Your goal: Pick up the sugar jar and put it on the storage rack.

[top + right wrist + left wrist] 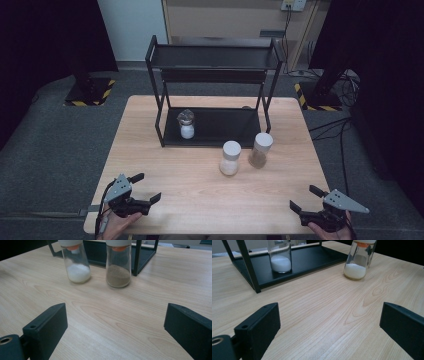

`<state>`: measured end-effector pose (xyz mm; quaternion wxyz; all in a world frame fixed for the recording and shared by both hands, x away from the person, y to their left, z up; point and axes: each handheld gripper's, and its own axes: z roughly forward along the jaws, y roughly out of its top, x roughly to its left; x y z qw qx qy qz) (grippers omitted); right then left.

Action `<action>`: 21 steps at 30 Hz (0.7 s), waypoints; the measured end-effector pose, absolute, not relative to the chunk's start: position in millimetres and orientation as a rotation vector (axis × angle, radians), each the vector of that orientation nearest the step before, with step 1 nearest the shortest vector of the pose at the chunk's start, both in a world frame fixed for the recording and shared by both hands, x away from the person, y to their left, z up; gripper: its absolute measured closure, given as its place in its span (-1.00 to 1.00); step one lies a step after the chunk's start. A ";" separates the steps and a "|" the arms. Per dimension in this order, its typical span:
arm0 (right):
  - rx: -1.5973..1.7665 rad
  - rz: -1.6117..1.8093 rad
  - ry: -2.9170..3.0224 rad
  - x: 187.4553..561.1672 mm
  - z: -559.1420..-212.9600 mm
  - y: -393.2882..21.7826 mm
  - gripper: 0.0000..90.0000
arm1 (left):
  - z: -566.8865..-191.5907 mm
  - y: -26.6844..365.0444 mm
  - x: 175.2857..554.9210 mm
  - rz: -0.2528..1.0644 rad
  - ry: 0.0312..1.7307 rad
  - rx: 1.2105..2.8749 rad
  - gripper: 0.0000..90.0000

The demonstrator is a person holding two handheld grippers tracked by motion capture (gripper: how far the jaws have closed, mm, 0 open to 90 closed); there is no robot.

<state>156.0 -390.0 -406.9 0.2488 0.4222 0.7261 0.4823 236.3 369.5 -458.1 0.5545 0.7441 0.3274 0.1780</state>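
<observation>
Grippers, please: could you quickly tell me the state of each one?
Left gripper: jaws open, holding nothing.
Right gripper: jaws open, holding nothing.

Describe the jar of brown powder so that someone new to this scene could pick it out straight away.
Start at the black two-tier rack at the table's far side. Just in front of its right corner post stand two white-capped glass jars side by side. The one wanted is the right-hand jar, holding brown powder; its neighbour holds white.
</observation>
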 end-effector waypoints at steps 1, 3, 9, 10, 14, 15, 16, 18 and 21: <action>1.146 1.310 1.980 156.3 -406.0 -389.9 -0.89 | -457.9 369.5 236.2 0.420 0.777 1.759 -0.96; 1.145 1.325 1.976 156.8 -404.3 -390.0 -0.89 | -457.6 369.5 235.8 0.423 0.779 1.760 -0.96; 1.125 1.327 1.991 162.1 -397.7 -382.9 -0.88 | -458.0 371.2 234.7 0.421 0.787 1.750 -0.97; 1.118 1.334 1.994 163.1 -397.1 -381.9 -0.88 | -458.3 371.7 234.9 0.418 0.789 1.747 -0.97; 1.093 1.337 2.013 168.6 -390.7 -376.2 -0.88 | -458.0 371.1 234.6 0.421 0.787 1.749 -0.97; 1.088 1.344 2.014 170.0 -389.1 -375.0 -0.88 | -457.8 371.2 234.8 0.418 0.790 1.750 -0.97; 1.088 1.344 2.014 170.0 -389.1 -375.0 -0.88 | -457.8 371.2 234.8 0.418 0.790 1.750 -0.97; 1.069 1.363 2.019 174.2 -384.8 -372.4 -0.88 | -458.1 371.9 234.6 0.419 0.790 1.747 -0.97; 1.042 1.370 2.031 178.9 -378.8 -367.9 -0.88 | -458.5 372.2 234.8 0.416 0.792 1.745 -0.97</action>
